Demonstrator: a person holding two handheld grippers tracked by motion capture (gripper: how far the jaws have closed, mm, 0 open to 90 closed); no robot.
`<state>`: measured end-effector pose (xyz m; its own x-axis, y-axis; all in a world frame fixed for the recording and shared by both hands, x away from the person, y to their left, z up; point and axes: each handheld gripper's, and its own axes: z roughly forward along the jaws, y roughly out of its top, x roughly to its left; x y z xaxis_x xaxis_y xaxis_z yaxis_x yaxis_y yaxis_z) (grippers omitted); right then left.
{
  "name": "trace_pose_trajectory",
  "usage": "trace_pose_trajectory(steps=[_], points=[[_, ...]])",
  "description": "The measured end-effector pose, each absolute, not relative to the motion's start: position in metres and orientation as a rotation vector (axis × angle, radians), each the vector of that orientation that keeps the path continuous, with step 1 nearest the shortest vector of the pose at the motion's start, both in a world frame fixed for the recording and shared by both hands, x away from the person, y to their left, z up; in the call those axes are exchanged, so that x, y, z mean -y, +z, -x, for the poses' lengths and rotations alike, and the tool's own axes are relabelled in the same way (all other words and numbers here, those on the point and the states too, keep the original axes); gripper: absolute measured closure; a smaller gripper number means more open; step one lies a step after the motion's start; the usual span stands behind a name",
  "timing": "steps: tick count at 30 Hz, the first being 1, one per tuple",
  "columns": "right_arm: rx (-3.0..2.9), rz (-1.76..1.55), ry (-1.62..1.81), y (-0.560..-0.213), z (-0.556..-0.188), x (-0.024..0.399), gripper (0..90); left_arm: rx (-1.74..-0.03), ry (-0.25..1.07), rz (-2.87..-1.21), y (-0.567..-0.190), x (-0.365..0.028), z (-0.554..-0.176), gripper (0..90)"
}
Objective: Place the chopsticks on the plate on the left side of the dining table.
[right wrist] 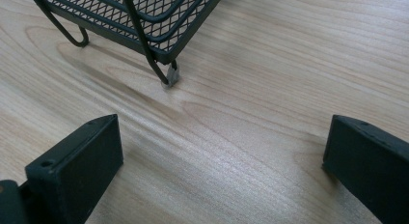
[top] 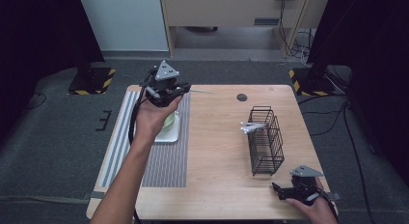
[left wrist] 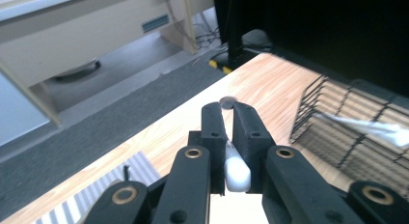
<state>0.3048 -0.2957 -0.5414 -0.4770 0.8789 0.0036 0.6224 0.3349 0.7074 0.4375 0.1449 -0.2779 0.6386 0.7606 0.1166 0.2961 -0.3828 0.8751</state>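
Pinching a slim white utensil [left wrist: 236,172] between our left gripper's [top: 185,90] fingers [left wrist: 213,130], we are holding it above the tabletop [top: 219,137], its handle sitting back between them. Our right gripper's [right wrist: 222,151] fingers are resting spread wide beside the wire basket [top: 265,139].

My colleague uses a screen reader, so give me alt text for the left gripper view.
The left gripper is shut on a thin white utensil, held above a wooden table. A black wire basket stands to the right.

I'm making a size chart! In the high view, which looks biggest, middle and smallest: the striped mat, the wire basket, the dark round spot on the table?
1. striped mat
2. wire basket
3. dark round spot
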Motion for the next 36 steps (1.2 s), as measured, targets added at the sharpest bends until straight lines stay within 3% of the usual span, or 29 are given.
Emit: trace_pose_trajectory(steps=[15, 36], points=[[-2.235, -1.324, 0.931, -0.541, -0.305, 0.296, 0.3, -0.882, 0.651, -2.037, -0.316, -0.148, -0.453, 83.2], [-2.236, -1.322, 0.931, -0.541, -0.306, 0.296, 0.3, -0.856, 0.634, -2.049, -0.335, -0.130, -0.465, 83.2]])
